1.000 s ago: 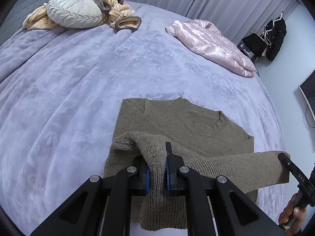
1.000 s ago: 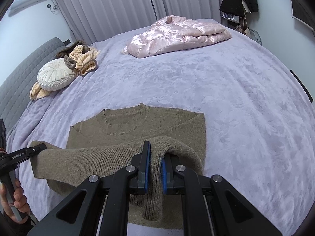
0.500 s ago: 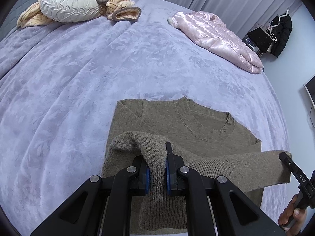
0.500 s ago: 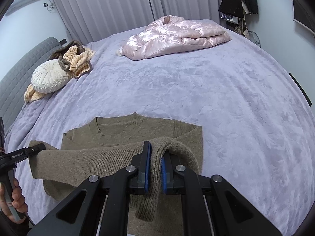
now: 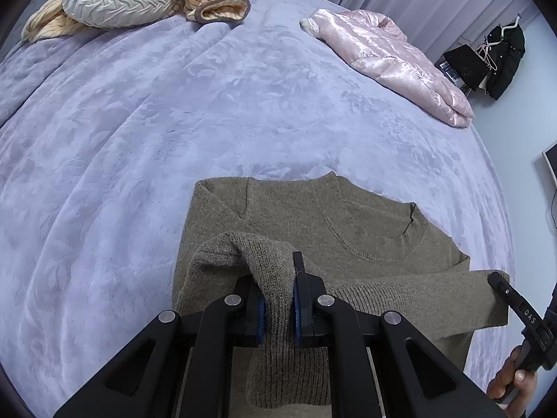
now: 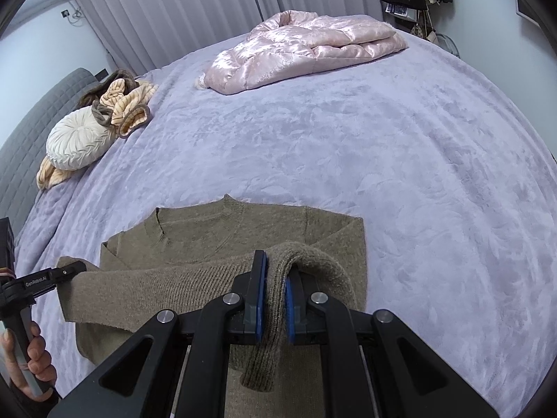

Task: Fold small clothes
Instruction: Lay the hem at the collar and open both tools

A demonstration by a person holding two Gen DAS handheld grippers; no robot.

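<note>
Both grippers are carrying the sweater (image 5: pixel 313 216) hem farther toward its collar: left gripper (image 5: pixel 277 299) and right gripper (image 6: pixel 272 308) clamped on knit (fold nearly closing).

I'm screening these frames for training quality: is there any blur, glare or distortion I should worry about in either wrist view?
Left wrist view: strong fisheye bending with dark corners; the brown sweater and left gripper are sharp, lighting soft and even. Right wrist view: same barrel distortion; mild sheen on the pink jacket, no blown-out glare; the right gripper is crisp, with no motion blur.
</note>
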